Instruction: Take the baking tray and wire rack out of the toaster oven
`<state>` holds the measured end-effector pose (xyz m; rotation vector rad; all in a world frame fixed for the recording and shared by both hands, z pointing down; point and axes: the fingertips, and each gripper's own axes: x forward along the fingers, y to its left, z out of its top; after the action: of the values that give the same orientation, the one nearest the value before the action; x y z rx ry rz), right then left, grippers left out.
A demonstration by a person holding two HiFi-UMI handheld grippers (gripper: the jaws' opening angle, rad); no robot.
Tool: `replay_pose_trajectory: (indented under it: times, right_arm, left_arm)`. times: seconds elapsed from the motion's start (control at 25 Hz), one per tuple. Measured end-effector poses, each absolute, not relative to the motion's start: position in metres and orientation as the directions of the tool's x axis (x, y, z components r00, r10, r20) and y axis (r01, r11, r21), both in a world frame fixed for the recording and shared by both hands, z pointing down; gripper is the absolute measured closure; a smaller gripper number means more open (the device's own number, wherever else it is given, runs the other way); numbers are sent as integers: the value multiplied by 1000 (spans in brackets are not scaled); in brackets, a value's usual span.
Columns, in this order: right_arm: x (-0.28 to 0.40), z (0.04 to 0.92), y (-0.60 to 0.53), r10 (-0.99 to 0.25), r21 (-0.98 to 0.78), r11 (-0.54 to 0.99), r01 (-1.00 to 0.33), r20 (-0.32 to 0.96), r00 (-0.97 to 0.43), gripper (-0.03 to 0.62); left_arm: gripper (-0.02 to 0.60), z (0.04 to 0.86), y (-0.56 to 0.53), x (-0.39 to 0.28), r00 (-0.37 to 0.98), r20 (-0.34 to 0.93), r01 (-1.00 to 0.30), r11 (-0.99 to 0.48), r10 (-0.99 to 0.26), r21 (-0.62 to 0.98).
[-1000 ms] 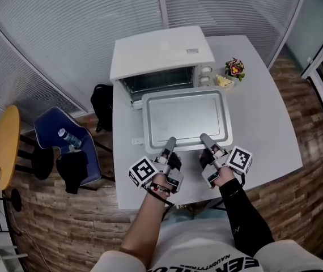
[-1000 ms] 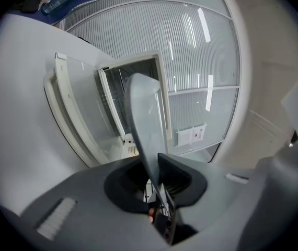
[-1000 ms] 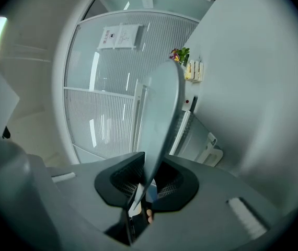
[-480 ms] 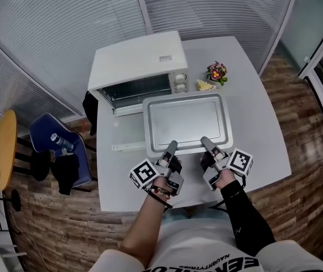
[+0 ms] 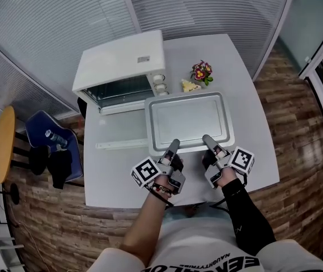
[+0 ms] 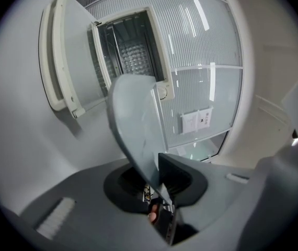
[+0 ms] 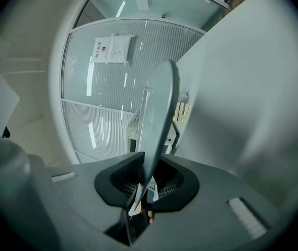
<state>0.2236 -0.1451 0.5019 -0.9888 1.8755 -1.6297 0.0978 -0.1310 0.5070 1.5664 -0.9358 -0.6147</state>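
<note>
Table (image 5: 116, 169): a white top; the toaster oven is carried at its far left, and the baking tray is found over its right half.
Toaster oven (image 5: 119, 61): its mouth is turned toward the near side and its cavity is left open.
Oven door (image 5: 122, 129): it is folded down flat toward the near side, just left of the tray.
Baking tray (image 5: 188, 119): it is fully out of the oven, to the right of the door and level. Whether it rests on the table or is held just above it cannot be told.
Tray axis: the long axis runs left to right, and the near long rim is presented to both grippers.
Wire rack (image 6: 118, 43): thin bars seen inside the cavity are judged to be the rack, not yet taken out.
Left gripper (image 5: 174, 145): it is set on the near rim, left of middle. Its jaws have just been opening a little, with the rim between them and touched, so the hold is judged loosened.
Right gripper (image 5: 205, 139): it is set on the near rim, right of middle, with its jaws narrowly closed on the rim.
Tray from the grippers: the tray lies straight to the far side of both, and neither hand is nearer.
Coming move: release of the tray is judged next, and the rack is then to be sought far and left of the grippers.
</note>
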Motion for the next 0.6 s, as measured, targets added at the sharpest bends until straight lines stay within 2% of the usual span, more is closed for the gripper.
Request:
replay_pose_trajectory:
  times: [0.6]
  right_arm:
    - [297, 534, -154, -771, -977, -36, -209, 161, -616, 540]
  left_arm:
    - [460, 537, -145, 173, 570, 147, -231, 13, -808, 973]
